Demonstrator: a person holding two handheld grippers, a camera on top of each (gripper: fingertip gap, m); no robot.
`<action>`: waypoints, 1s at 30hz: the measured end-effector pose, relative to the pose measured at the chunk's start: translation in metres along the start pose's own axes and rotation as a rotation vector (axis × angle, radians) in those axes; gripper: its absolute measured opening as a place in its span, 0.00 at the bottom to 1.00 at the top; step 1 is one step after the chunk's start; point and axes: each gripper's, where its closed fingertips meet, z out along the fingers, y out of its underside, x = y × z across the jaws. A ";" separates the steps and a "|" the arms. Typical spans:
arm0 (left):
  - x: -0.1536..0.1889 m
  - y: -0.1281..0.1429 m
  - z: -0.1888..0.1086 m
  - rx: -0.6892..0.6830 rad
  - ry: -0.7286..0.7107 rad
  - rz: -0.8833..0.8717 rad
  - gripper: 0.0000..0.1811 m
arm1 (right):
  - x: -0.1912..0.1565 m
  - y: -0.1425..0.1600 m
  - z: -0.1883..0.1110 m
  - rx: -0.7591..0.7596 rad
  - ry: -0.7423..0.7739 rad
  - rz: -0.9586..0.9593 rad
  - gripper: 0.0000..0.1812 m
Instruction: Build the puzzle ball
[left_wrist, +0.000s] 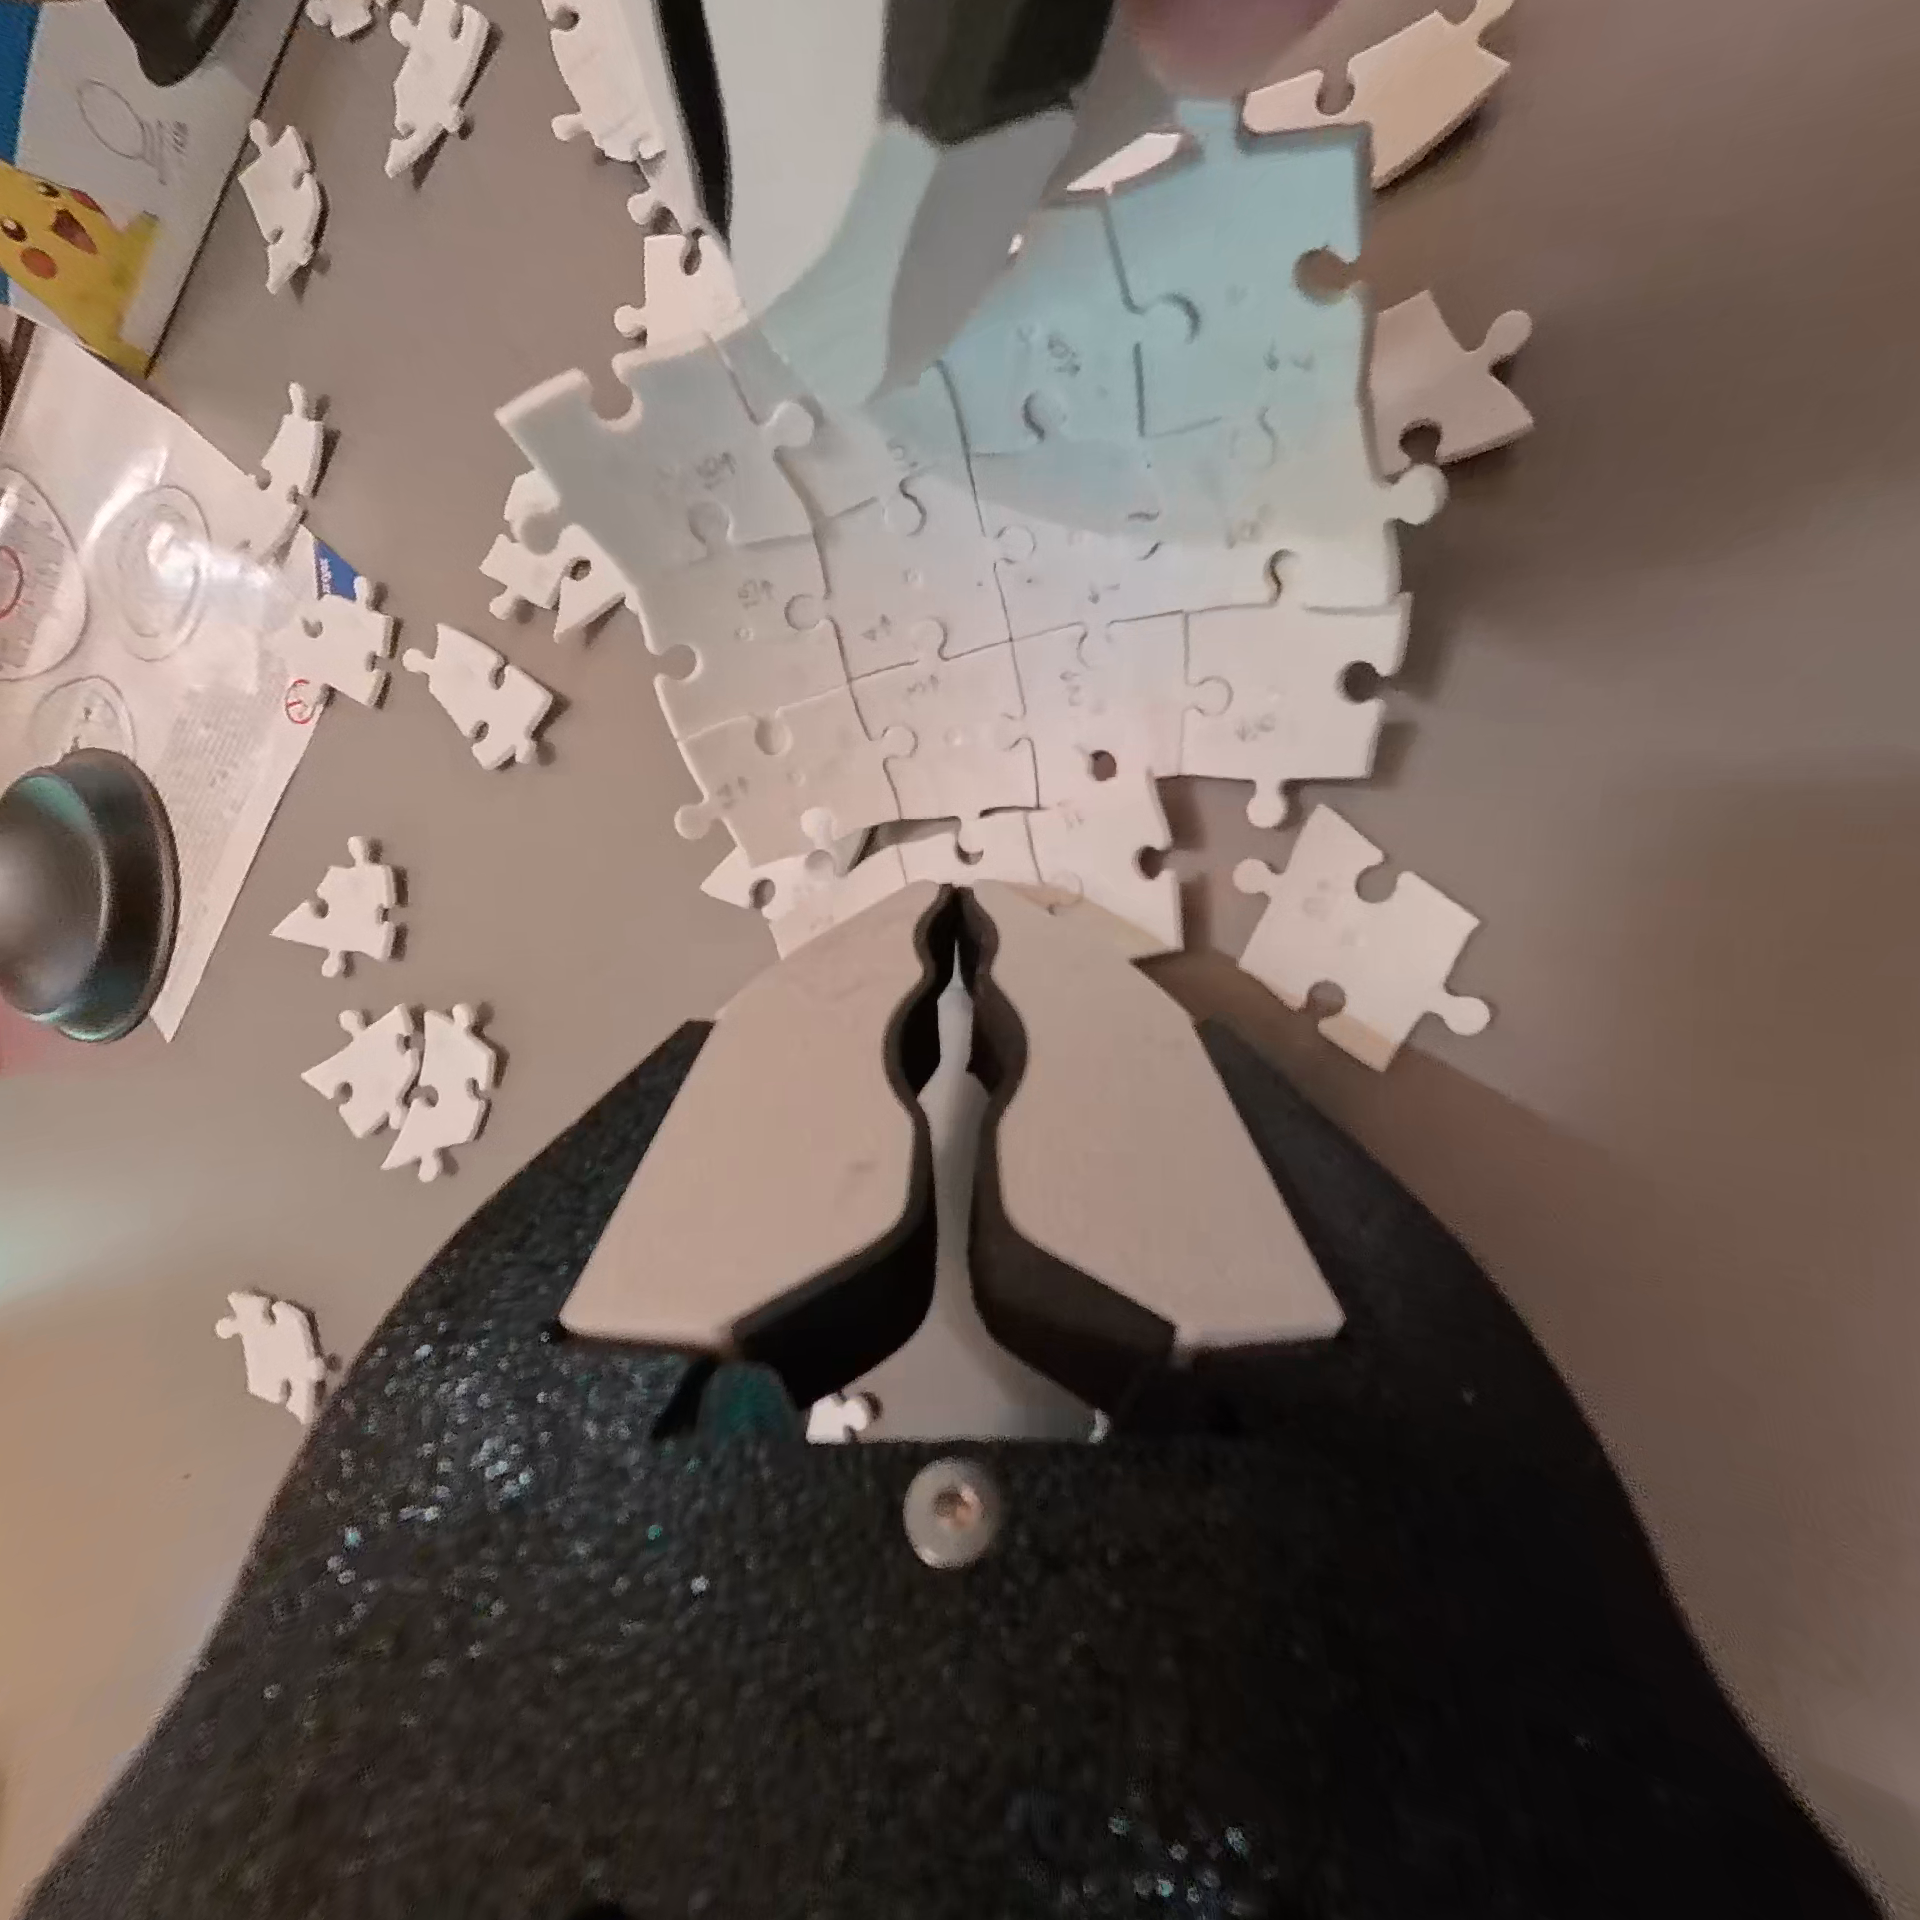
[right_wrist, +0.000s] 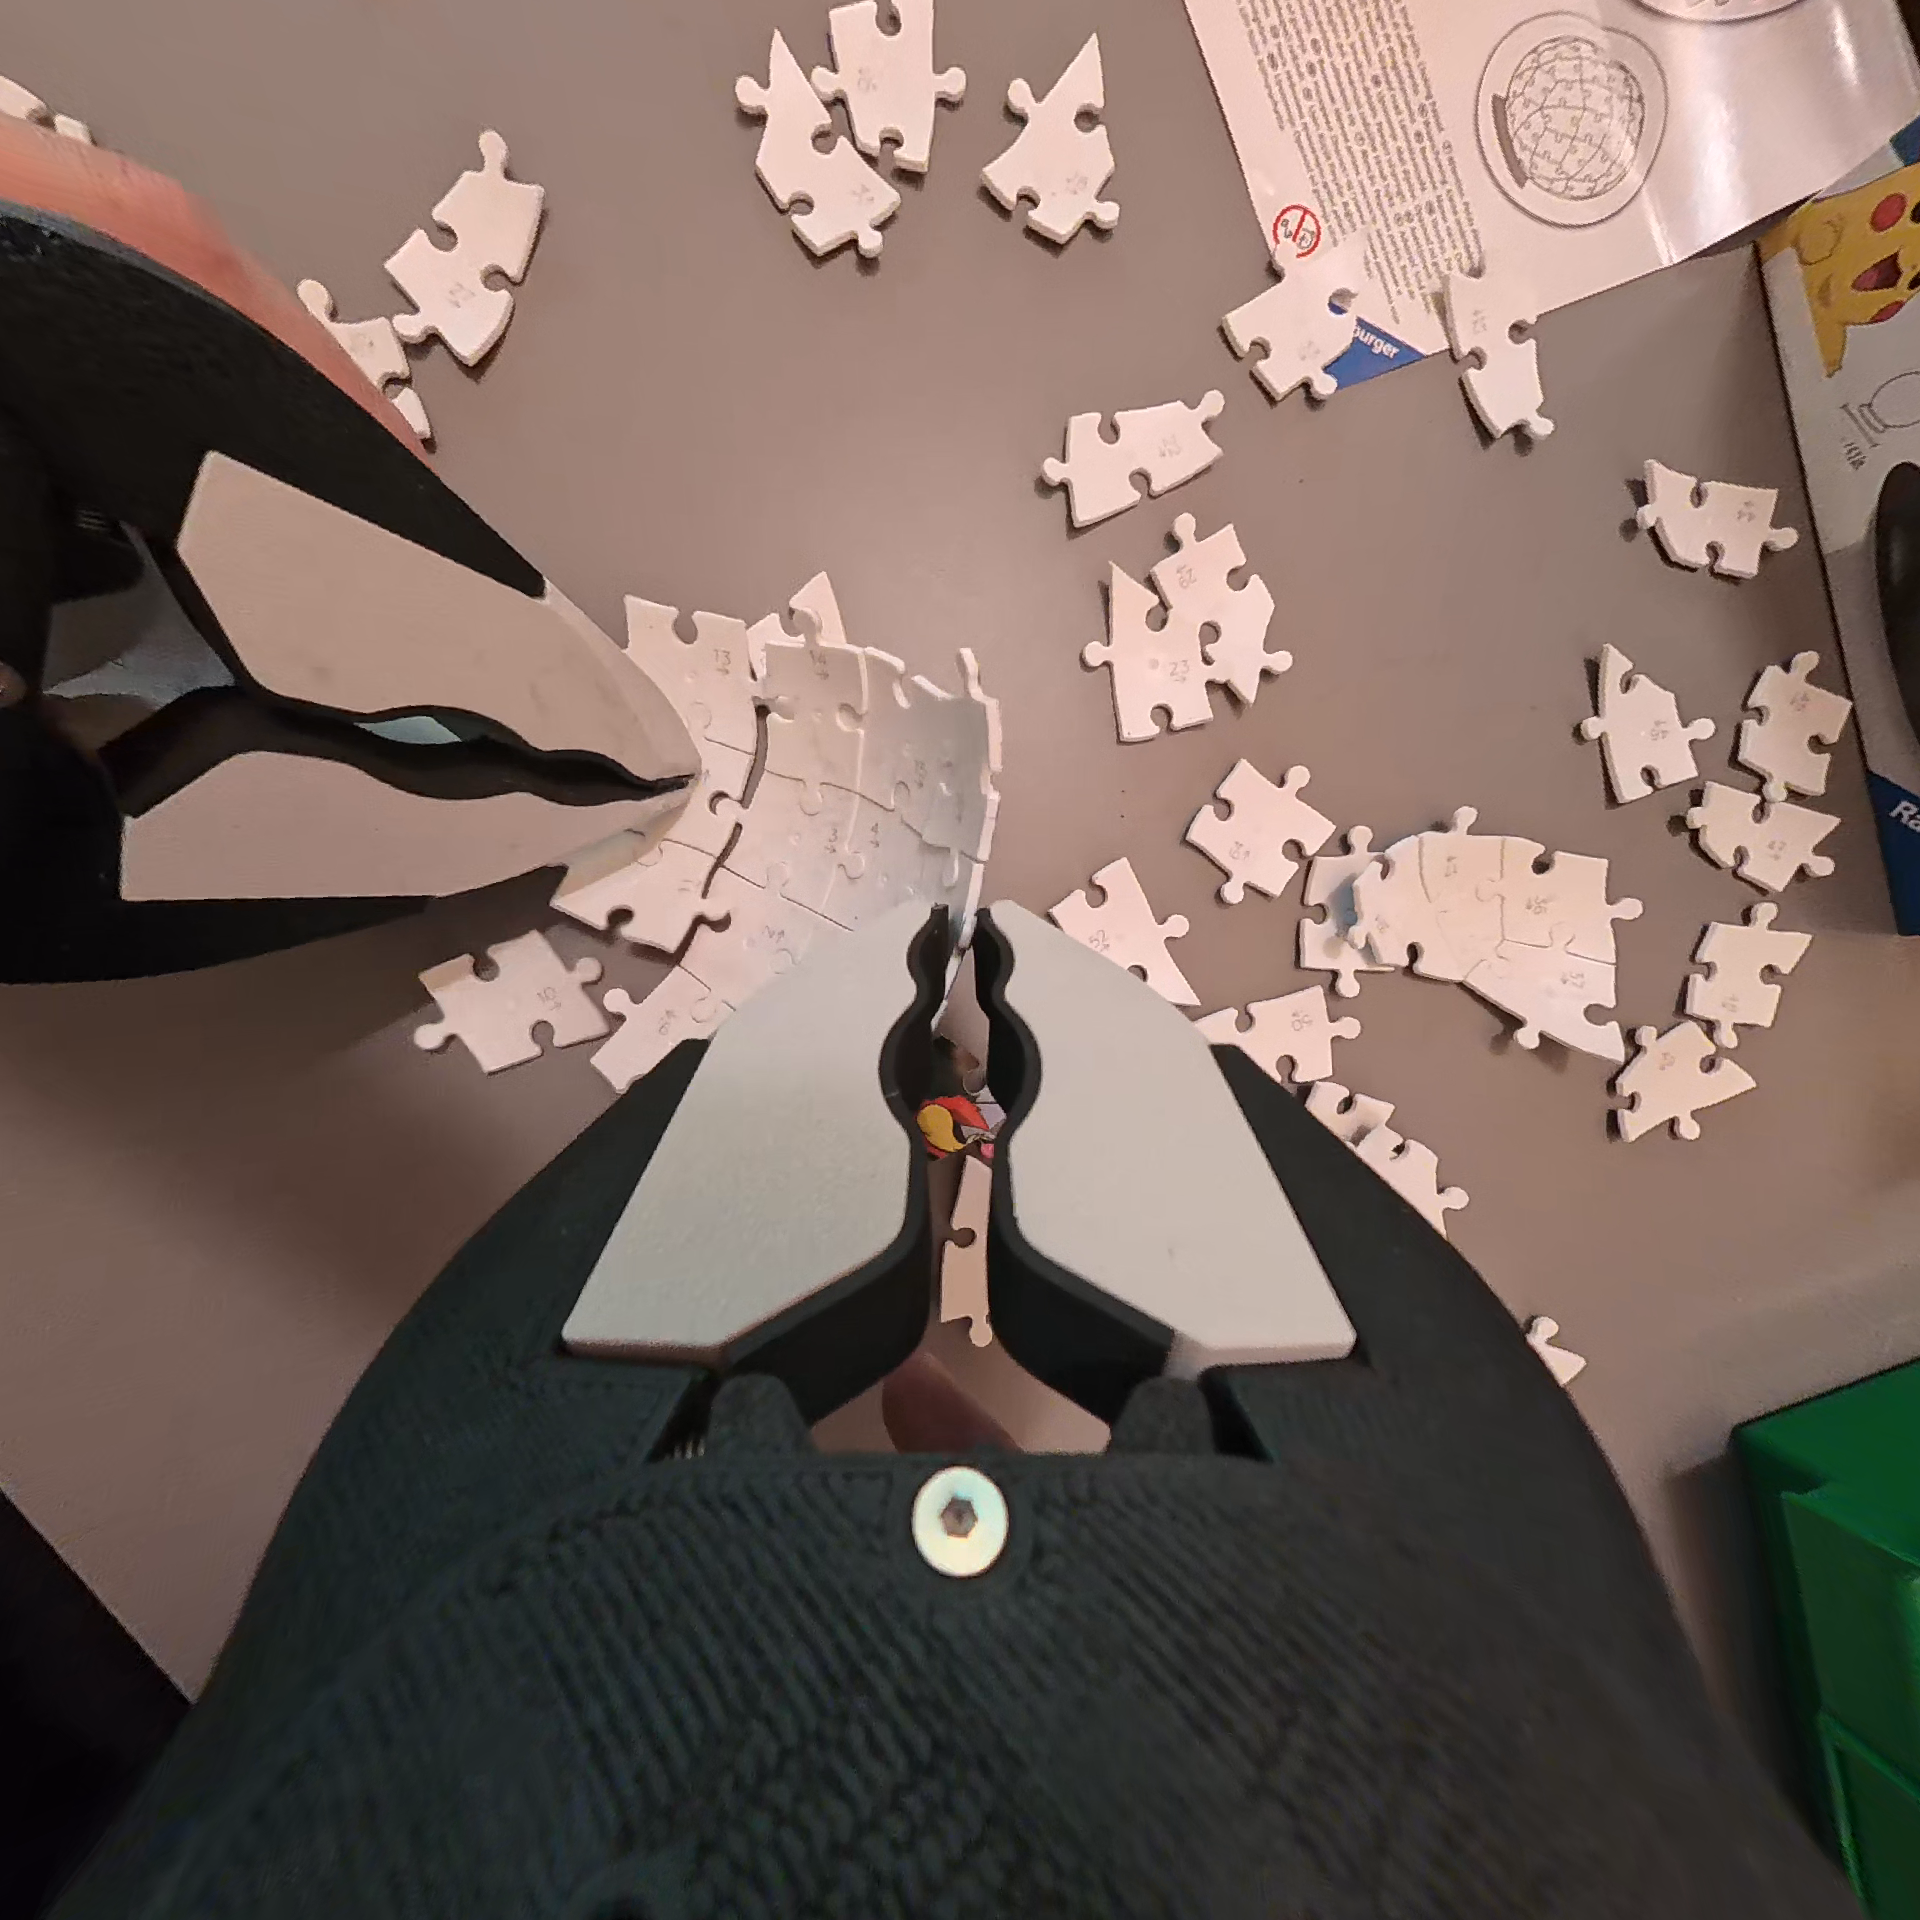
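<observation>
On the table (right_wrist: 810, 416): a curved, part-built shell (left_wrist: 1039, 623) of white puzzle pieces is being held up between the two grippers, with loose pieces (right_wrist: 1174, 644) lying all around it.
Shell: it is showing its pale back in both views, and small printed marks are sitting on each piece; I am not giving what they say.
Left gripper (left_wrist: 961, 914): its fingers are pressing together on the shell's near edge, pinching it at the tips.
Right gripper (right_wrist: 961, 920): its fingers are nearly closed, gripping the shell's rim edge-on, with a coloured printed face showing in the gap behind the tips.
Second cluster (right_wrist: 1496, 925): a smaller joined patch of pieces is lying flat on the table, to the right of the shell and apart from it.
Leaflet (right_wrist: 1455, 135): a printed sheet with fine text, a ball drawing and a small red warning mark is lying at the far side, with two loose pieces overlapping its near edge.
Box (right_wrist: 1860, 416): a printed carton with a yellow cartoon figure is sitting at the right edge.
Green object (right_wrist: 1849, 1621): it is sitting at the lower right; I cannot tell what it is.
</observation>
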 end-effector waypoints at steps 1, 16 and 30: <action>0.000 0.000 0.000 0.001 0.002 0.017 0.00 | 0.000 0.000 0.000 -0.002 -0.002 0.001 0.03; 0.002 -0.003 0.000 0.133 0.049 0.319 0.00 | 0.000 -0.007 0.002 -0.014 -0.012 -0.144 0.03; 0.000 -0.003 0.000 0.088 -0.039 0.195 0.00 | 0.000 -0.010 0.003 -0.076 -0.014 -0.200 0.03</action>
